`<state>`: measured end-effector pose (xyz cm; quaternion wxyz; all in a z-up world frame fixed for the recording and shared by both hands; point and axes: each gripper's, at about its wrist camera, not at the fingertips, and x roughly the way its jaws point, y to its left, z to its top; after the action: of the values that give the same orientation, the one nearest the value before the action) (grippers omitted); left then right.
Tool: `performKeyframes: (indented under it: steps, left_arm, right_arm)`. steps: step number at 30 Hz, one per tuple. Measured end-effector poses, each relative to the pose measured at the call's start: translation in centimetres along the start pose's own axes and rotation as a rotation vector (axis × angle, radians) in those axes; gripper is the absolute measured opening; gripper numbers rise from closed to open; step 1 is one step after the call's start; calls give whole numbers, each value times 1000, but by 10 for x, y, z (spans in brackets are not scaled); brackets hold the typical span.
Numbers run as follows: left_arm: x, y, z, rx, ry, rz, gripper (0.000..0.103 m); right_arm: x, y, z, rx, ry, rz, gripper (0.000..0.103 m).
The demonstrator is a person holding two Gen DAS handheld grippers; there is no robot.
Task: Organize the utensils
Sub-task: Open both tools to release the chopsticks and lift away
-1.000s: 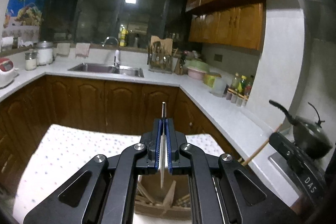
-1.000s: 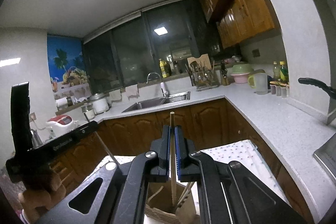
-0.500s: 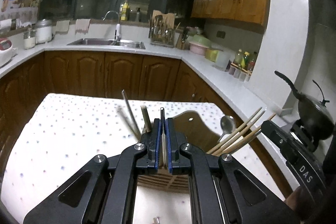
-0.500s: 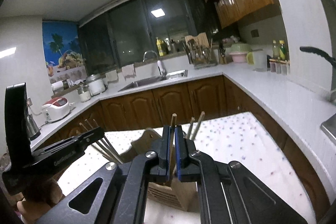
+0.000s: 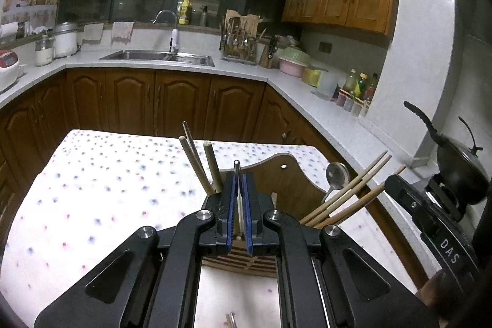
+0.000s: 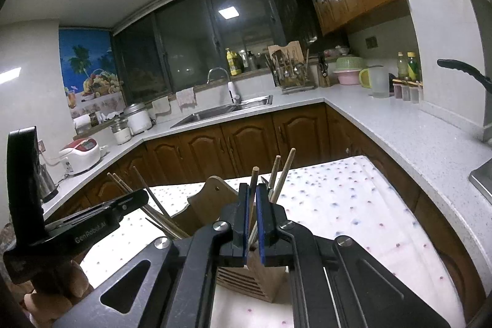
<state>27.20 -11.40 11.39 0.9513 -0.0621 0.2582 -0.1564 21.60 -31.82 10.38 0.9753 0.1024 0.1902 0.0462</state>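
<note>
Each gripper, left gripper (image 5: 239, 199) pinching a metal utensil (image 5: 236, 171) and right gripper (image 6: 252, 205) a wooden chopstick (image 6: 254, 177), held it upright directly over the wooden holder (image 6: 246, 275).

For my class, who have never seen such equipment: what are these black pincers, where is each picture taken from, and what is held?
No robot here: a person holds a two-finger pincer tool in each hand, each with a camera looking along its fingers. In the left camera's picture, the left gripper pinches a thin metal utensil. In the right camera's picture, the right gripper pinches a wooden chopstick. Both hang over a wooden utensil holder that stands on a dotted cloth and already holds chopsticks and a spoon.
</note>
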Motion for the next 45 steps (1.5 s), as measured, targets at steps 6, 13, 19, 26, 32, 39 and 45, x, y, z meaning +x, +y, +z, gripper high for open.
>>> performKeyframes:
  steps: [6, 13, 19, 26, 32, 39, 45]
  left_arm:
    - [-2, 1, 0, -2, 13, -23, 6]
    - [-28, -1, 8, -7, -32, -41, 30]
    - [-61, 6, 3, -38, -81, -36, 54]
    - [-95, 19, -25, -64, -113, 43, 84]
    - [-108, 29, -53, -84, -78, 72, 88]
    - [-128, 37, -83, -103, -60, 96, 94]
    - [-146, 43, -104, -97, -62, 132, 96]
  right_arm:
    - [1, 0, 0, 8, 7, -3, 5]
    - [-7, -6, 0, 41, -6, 9, 20]
    - [-31, -13, 5, 87, -52, 9, 37]
    - [-54, -16, -15, 120, -62, 29, 69]
    - [-69, -14, -40, 149, -39, 39, 82]
    - [-89, -9, -63, 181, -16, 54, 87]
    - [-108, 3, -82, 173, -13, 56, 91]
